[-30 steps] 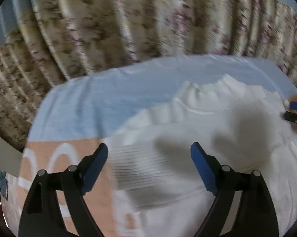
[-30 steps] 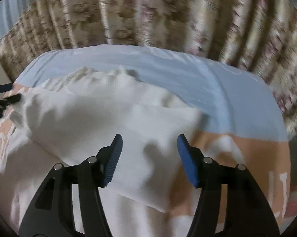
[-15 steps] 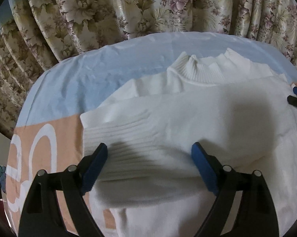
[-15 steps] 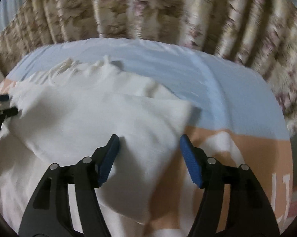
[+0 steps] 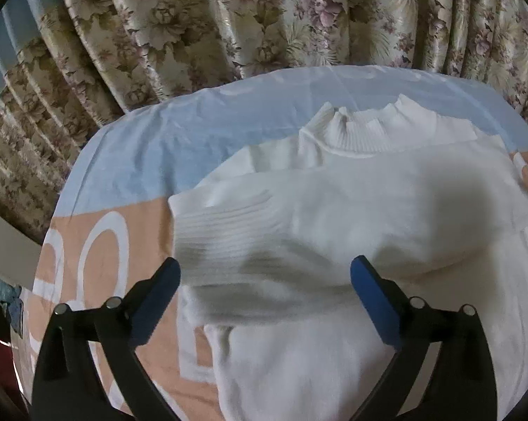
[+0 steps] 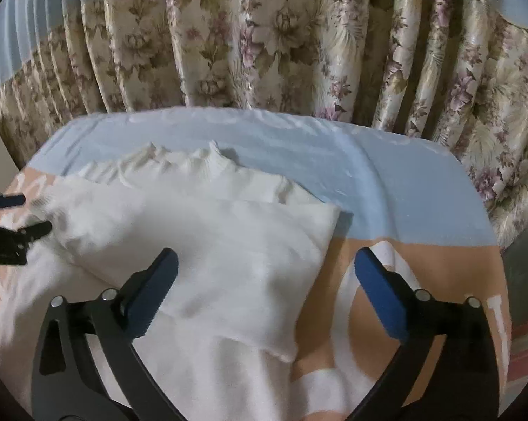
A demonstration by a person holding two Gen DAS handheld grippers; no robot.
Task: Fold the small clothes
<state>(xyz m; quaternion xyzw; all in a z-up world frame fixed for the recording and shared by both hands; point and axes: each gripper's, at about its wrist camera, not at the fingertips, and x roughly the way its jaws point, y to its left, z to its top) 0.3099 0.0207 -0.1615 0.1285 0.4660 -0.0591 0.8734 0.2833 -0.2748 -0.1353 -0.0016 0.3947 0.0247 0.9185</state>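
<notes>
On bedsheet (image 5: 151, 147), white sweater's (image 5: 351, 217) sleeve now folded across chest; left gripper (image 5: 265, 293) & right gripper (image 6: 265, 282) both released, jaws wide apart — next fold pending.

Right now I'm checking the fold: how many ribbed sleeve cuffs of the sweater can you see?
1. A ribbed cuff lies across the white sweater, just ahead of the open left hand-held gripper. A second cuff may be hidden under the folded fabric.
</notes>
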